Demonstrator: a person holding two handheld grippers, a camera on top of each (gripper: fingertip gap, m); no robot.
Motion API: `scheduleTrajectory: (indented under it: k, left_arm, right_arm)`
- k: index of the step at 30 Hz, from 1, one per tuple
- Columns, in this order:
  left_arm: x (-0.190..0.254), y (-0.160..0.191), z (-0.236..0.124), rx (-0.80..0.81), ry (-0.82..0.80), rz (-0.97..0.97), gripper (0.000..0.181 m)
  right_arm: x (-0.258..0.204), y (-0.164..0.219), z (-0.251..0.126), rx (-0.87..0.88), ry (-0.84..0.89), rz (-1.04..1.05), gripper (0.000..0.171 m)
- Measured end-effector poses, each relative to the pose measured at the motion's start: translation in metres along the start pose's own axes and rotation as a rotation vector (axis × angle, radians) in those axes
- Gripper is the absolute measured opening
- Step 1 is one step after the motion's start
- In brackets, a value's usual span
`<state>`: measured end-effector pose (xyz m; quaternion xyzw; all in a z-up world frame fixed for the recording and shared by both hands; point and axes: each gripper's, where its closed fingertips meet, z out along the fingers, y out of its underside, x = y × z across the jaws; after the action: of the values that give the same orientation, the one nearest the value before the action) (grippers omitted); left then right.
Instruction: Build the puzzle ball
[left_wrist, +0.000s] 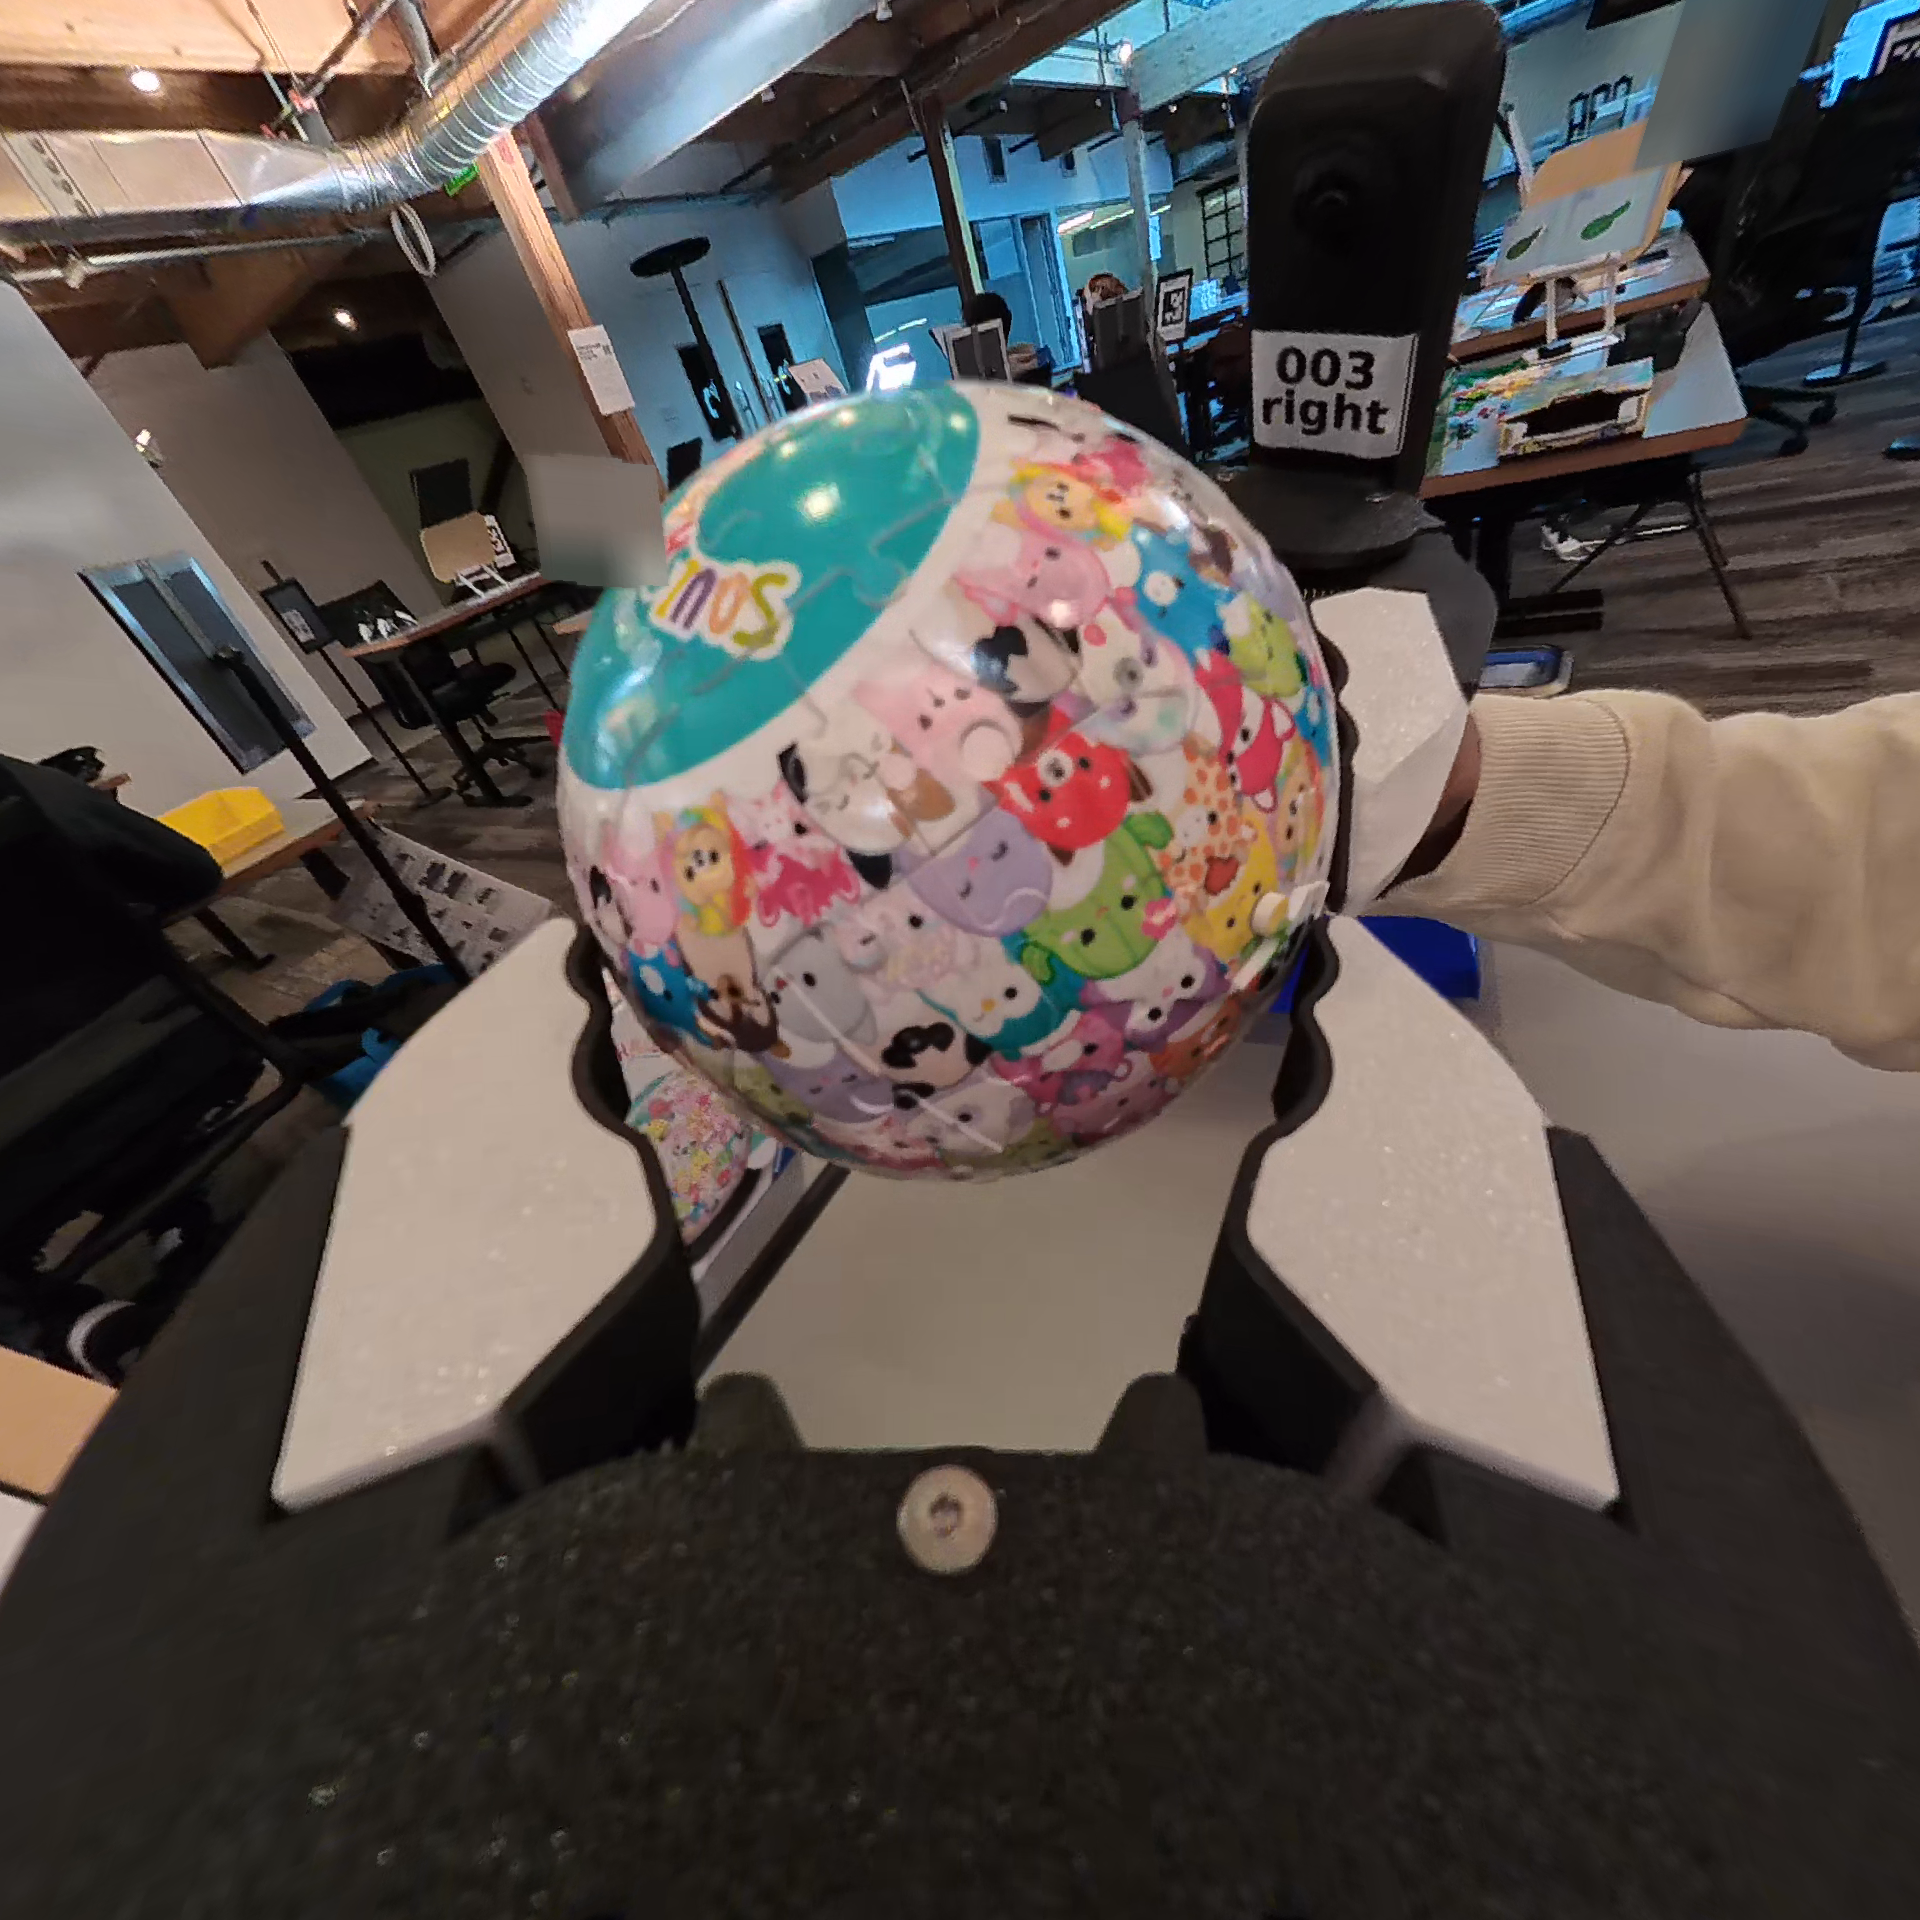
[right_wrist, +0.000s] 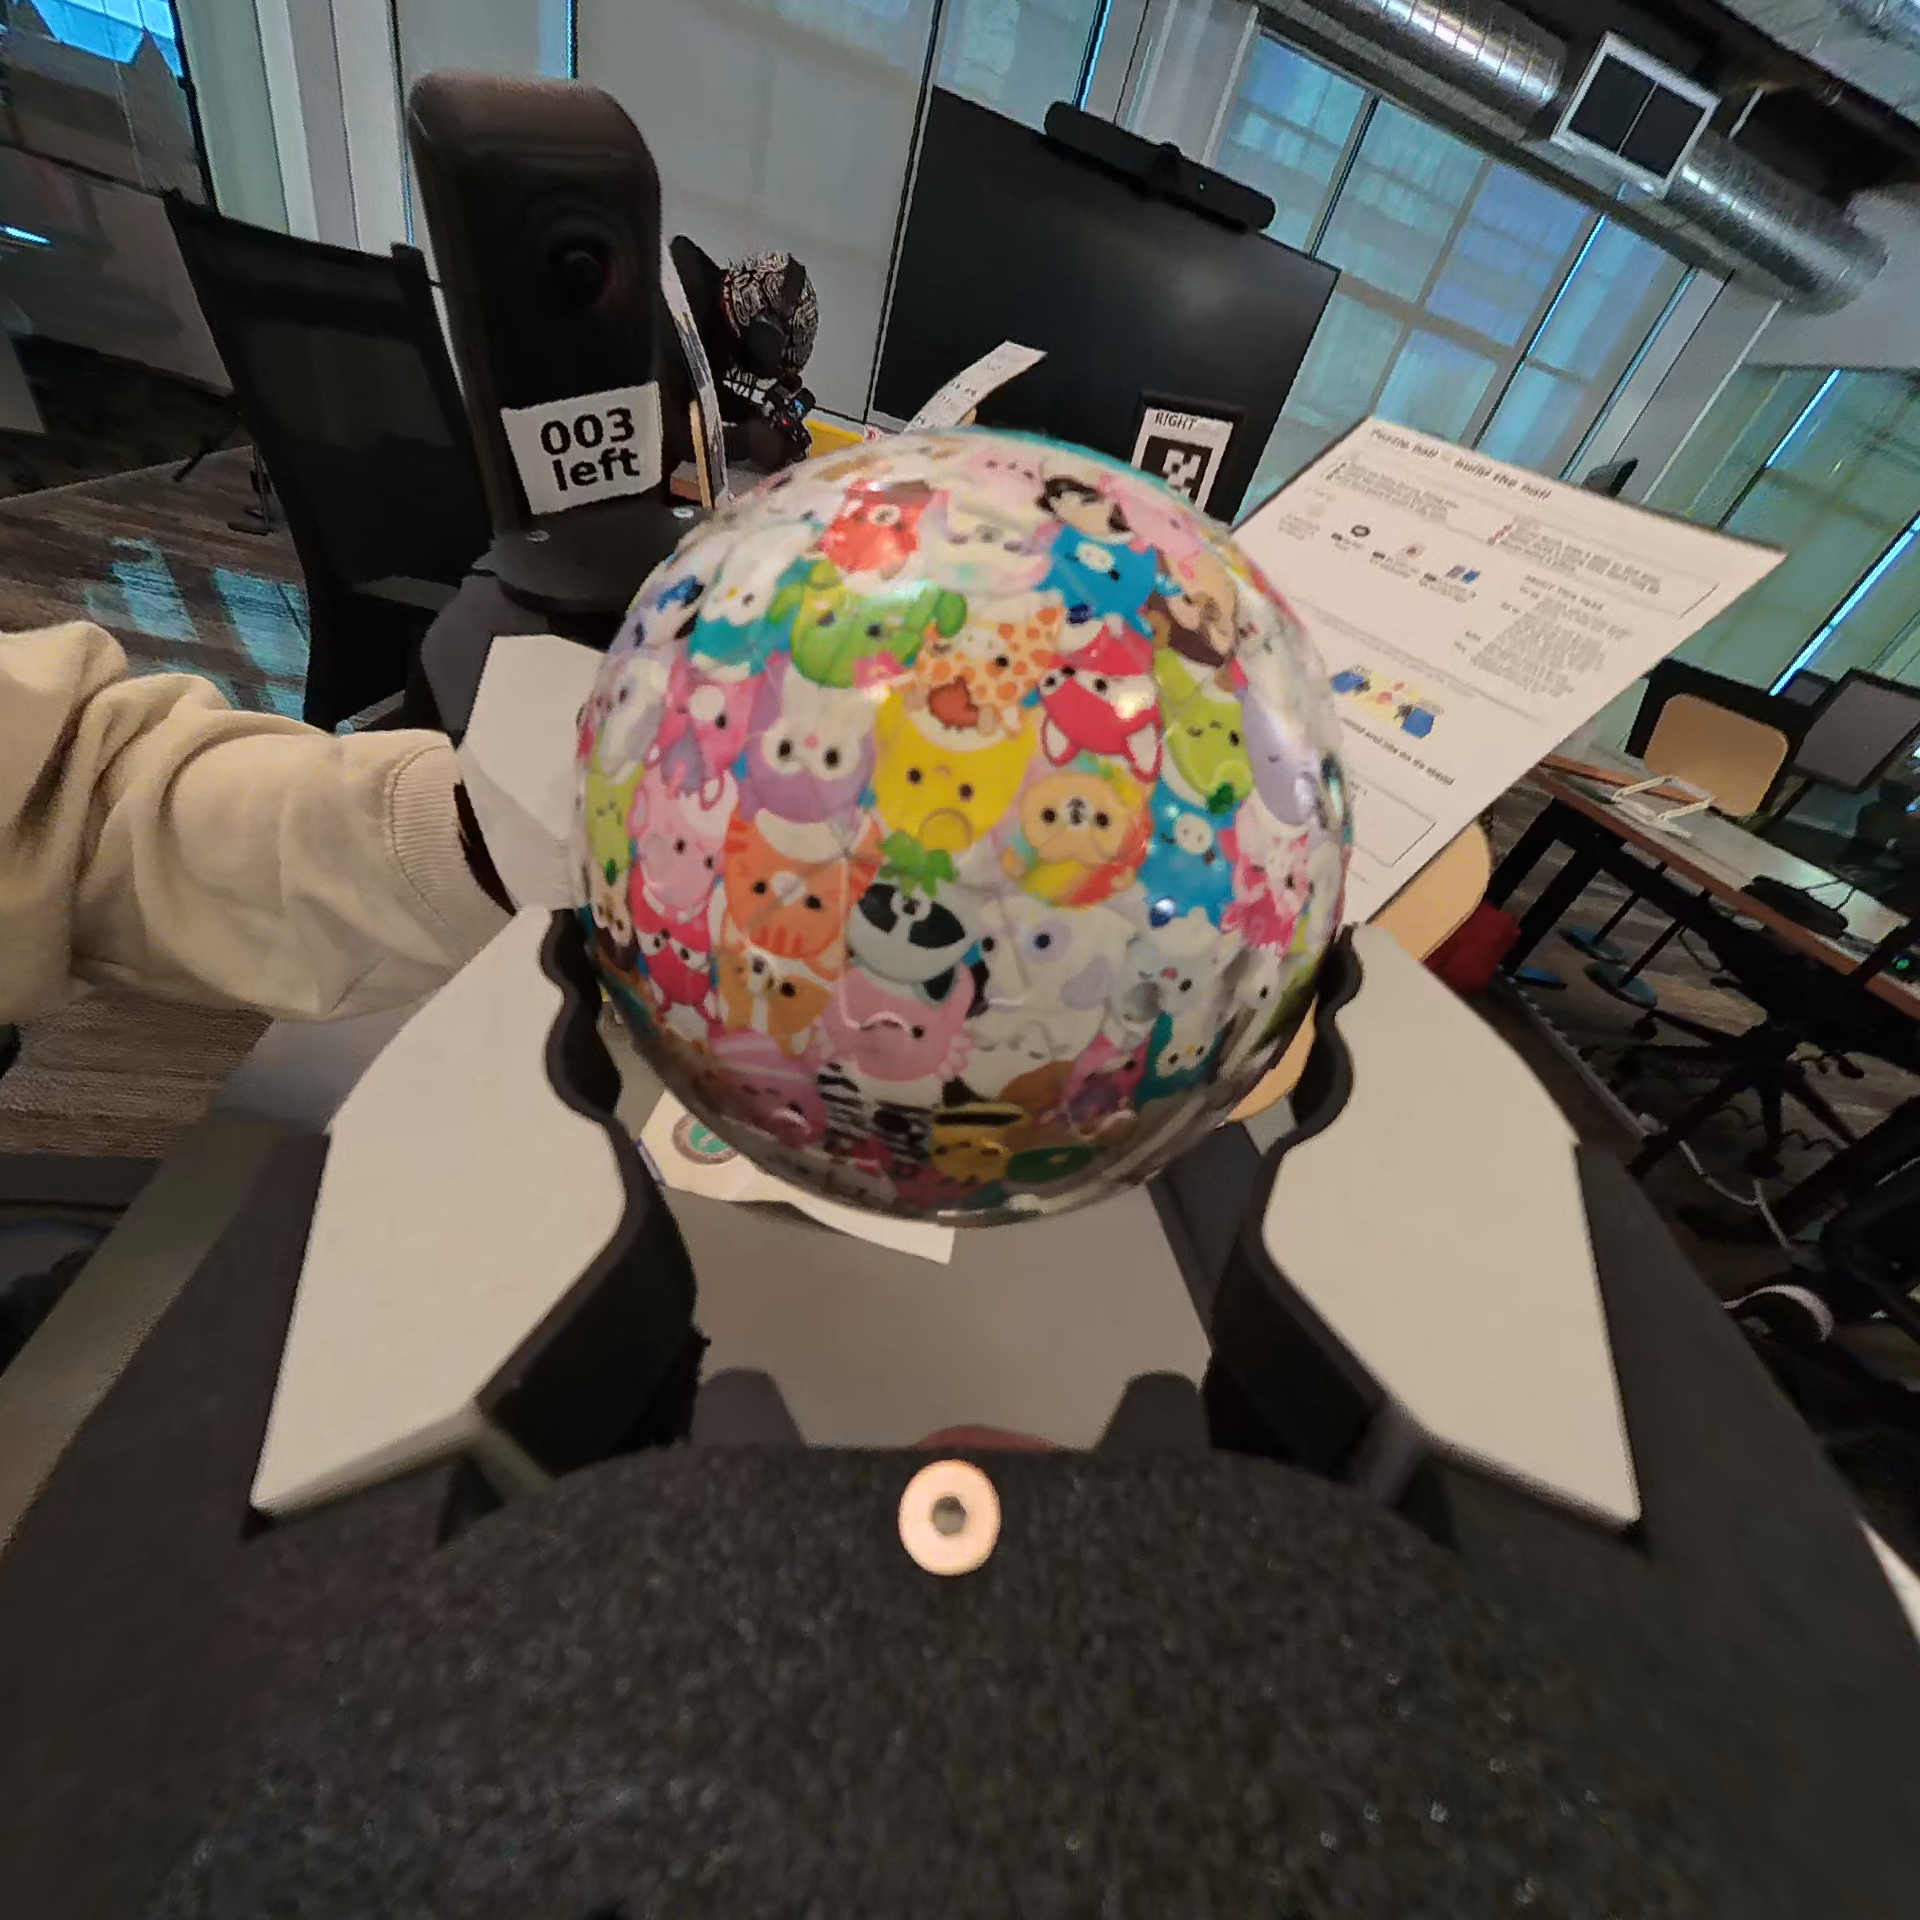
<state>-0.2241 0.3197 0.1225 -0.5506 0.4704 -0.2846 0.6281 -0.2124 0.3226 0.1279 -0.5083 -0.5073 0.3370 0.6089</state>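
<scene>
The puzzle ball (left_wrist: 935, 779) is a glossy sphere covered in colourful cartoon animals, with a teal patch at its upper left. It is held in the air above the table. My left gripper (left_wrist: 951, 945) is shut on it, its black pads pressing the lower sides. My right gripper (right_wrist: 954, 951) is shut on the same ball (right_wrist: 966, 810) from the opposite side. A white finger of the right gripper (left_wrist: 1387, 707) shows behind the ball in the left wrist view, and a white finger of the left gripper (right_wrist: 520, 769) shows in the right wrist view. A small white tab (left_wrist: 1276, 909) stands proud near my left gripper's right pad.
The grey table (left_wrist: 987, 1299) lies below the ball. A printed sheet (right_wrist: 821, 1205) and a picture of the ball (left_wrist: 696, 1143) lie on it. An instruction sheet (right_wrist: 1507, 644) stands at the back right. A cream sleeve (left_wrist: 1662, 862) reaches in from the right. A blue bin (left_wrist: 1449, 961) sits behind.
</scene>
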Motion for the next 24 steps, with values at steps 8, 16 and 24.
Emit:
scheduleTrajectory:
  k: [8, 16, 24]
  left_arm:
    - [-0.005, -0.036, -0.007, 0.025, -0.047, 0.119, 0.122]
    - [-0.007, -0.066, -0.018, 0.041, -0.088, 0.205, 0.122]
    - [-0.004, -0.089, -0.026, 0.058, -0.094, 0.224, 0.122]
  right_arm:
    - [0.003, -0.036, -0.001, 0.015, -0.009, -0.121, 0.128]
    - [0.001, -0.068, 0.000, 0.009, -0.012, -0.222, 0.128]
    - [-0.004, -0.094, -0.001, 0.028, -0.010, -0.256, 0.127]
